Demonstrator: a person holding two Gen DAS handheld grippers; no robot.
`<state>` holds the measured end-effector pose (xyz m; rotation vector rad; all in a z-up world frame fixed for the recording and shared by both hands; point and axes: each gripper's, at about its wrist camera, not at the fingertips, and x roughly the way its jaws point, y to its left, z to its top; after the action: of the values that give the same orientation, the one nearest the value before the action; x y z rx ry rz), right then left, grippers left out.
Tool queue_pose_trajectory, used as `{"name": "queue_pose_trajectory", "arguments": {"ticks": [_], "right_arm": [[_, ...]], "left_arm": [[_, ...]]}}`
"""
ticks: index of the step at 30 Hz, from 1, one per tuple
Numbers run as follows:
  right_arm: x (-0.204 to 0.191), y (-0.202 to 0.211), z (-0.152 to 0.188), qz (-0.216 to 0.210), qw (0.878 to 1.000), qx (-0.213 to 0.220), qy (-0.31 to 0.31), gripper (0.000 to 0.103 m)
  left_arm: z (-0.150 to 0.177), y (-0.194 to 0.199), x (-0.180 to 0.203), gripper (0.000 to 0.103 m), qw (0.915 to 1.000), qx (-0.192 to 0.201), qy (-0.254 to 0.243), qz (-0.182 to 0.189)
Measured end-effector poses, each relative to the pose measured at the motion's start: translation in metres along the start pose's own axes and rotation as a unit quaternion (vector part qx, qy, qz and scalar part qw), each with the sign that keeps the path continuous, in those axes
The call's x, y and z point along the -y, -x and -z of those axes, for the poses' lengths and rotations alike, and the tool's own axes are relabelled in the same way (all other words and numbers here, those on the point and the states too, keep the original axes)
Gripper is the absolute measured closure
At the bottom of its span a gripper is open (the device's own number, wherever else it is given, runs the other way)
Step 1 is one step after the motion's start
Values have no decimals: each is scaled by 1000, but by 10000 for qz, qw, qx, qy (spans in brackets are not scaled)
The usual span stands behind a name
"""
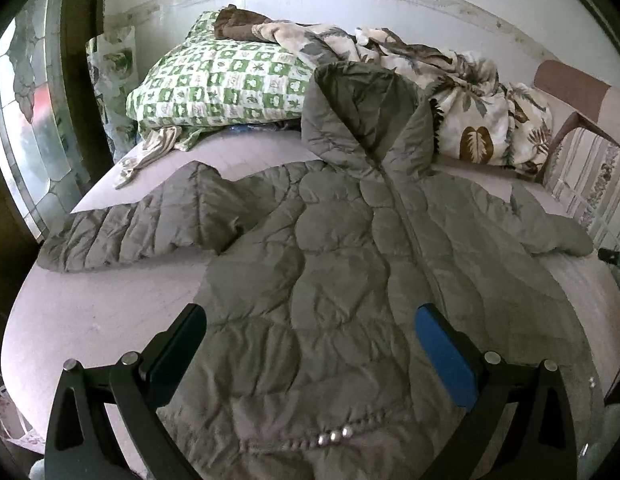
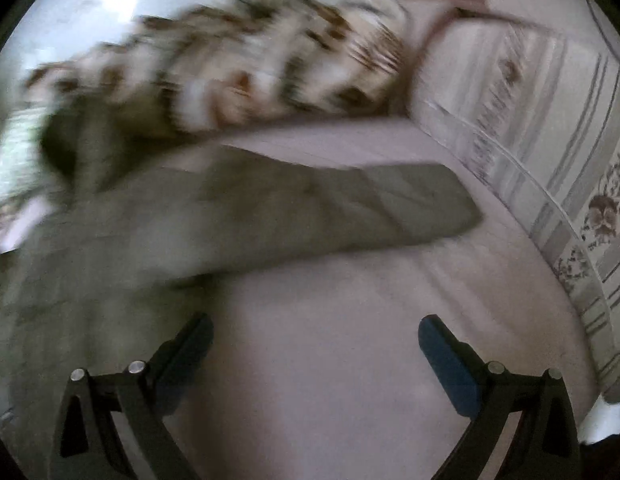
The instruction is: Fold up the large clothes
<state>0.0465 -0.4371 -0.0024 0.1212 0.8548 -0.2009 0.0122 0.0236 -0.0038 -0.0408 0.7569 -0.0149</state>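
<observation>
The bed (image 1: 89, 312) is covered by a pale pinkish sheet, bare along its near left side and again at the right. A grey quilted jacket (image 1: 330, 280) lies spread flat across the middle of it, front up and closed, hood (image 1: 362, 116) toward the far end, one sleeve (image 1: 121, 236) stretched to the left and the other sleeve (image 2: 350, 204) out to the right. At the far left a green-and-white checked pillow (image 1: 221, 80) rests on the bed. Beside it, along the far edge, a crumpled leaf-print blanket (image 1: 482, 120) is heaped against the wall; the hood leans up against it and the pillow.
</observation>
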Motion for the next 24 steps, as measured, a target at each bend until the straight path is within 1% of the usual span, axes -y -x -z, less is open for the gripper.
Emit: {"name": "queue_pose_trajectory", "arguments": {"ticks": [1, 3, 4, 5, 7, 8, 11, 13, 14, 15, 16, 17, 18, 22, 23, 24], "right_arm": [[-17, 16, 5, -198, 9997, 118, 29, 0], [-59, 52, 21, -739, 9965, 384, -33, 0], [-75, 61, 27, -933, 9946, 453, -80, 0], [-97, 74, 39, -1232, 9907, 560, -143, 0], [-131, 87, 59, -1608, 9845, 674, -180, 0], [-153, 89, 71, -1957, 9790, 543, -158, 0], [-202, 88, 101, -2533, 9673, 91, -33, 0], [-226, 90, 112, -2728, 9619, -99, 172, 0], [-232, 89, 114, -2807, 9594, -207, 187, 0], [-242, 87, 119, -3000, 9531, -371, 129, 0], [-247, 90, 121, -3087, 9501, -440, 117, 0], [-255, 90, 125, -3099, 9494, -484, 166, 0], [-261, 91, 128, -3041, 9513, -452, 245, 0], [-268, 98, 133, -2953, 9538, -362, 411, 0], [-259, 102, 131, -2950, 9539, -348, 423, 0], [-259, 104, 131, -2889, 9558, -283, 470, 0]], "left_arm": [[3, 4, -4, 0, 10000, -18, 52, 48], [7, 12, -8, 0, 9998, -26, 136, 146], [10, 17, -10, 0, 9997, -6, 174, 175], [13, 24, -13, 0, 9996, 36, 197, 196], [19, 34, -17, 0, 9996, 79, 169, 191], [21, 37, -19, 0, 9997, 91, 153, 187], [30, 48, -28, 0, 9996, 107, 174, 188], [35, 53, -36, 0, 9995, 111, 243, 186], [37, 54, -38, 0, 9994, 106, 266, 181], [39, 55, -42, 0, 9994, 99, 286, 161], [40, 57, -46, 0, 9993, 106, 320, 129], [41, 59, -49, 0, 9993, 119, 346, 121], [42, 60, -52, 0, 9991, 135, 379, 111], [45, 64, -59, 0, 9986, 145, 500, 65], [45, 64, -61, 0, 9985, 145, 518, 64], [46, 65, -61, 0, 9985, 151, 531, 58]]}}
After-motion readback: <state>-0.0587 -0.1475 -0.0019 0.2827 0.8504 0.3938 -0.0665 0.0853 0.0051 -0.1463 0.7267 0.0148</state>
